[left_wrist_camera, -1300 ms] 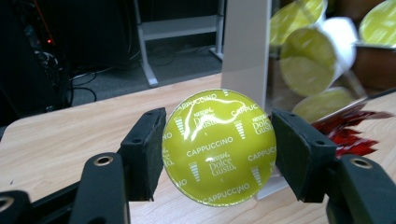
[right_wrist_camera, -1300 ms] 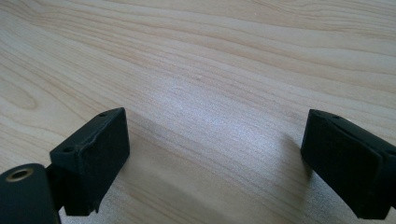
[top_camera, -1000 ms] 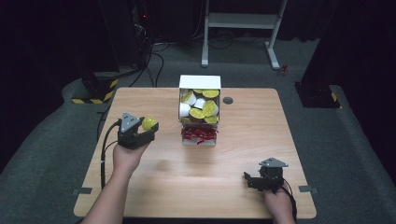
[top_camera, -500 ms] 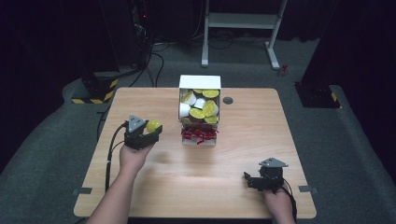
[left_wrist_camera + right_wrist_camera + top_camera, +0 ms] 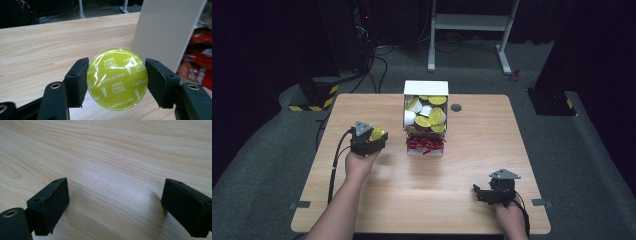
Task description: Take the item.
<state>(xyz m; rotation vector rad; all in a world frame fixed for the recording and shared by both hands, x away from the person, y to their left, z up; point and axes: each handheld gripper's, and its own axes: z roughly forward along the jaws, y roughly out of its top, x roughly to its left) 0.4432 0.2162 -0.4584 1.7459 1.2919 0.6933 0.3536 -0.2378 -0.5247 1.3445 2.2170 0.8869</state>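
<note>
A yellow-green Dolce Gusto cappuccino capsule (image 5: 117,78) sits clamped between the two black pads of my left gripper (image 5: 117,81), lid facing the camera. In the high view that left gripper (image 5: 373,138) hovers left of the white box (image 5: 426,88), with the capsule (image 5: 377,133) at its tip. The box holds several yellow-green and white capsules (image 5: 427,116), and red packets (image 5: 425,143) lie at its front. My right gripper (image 5: 478,194) rests low near the table's front right, its jaws wide apart over bare wood (image 5: 115,205).
The box's white side wall (image 5: 165,30) stands close on the right of the left gripper view, red packets (image 5: 200,60) behind it. A round grommet (image 5: 456,107) sits in the wooden table (image 5: 512,145) right of the box. Cables and a desk frame lie on the floor behind.
My left gripper has carried the capsule rightward and a little toward the front, closer to the box. The right gripper has stayed put.
</note>
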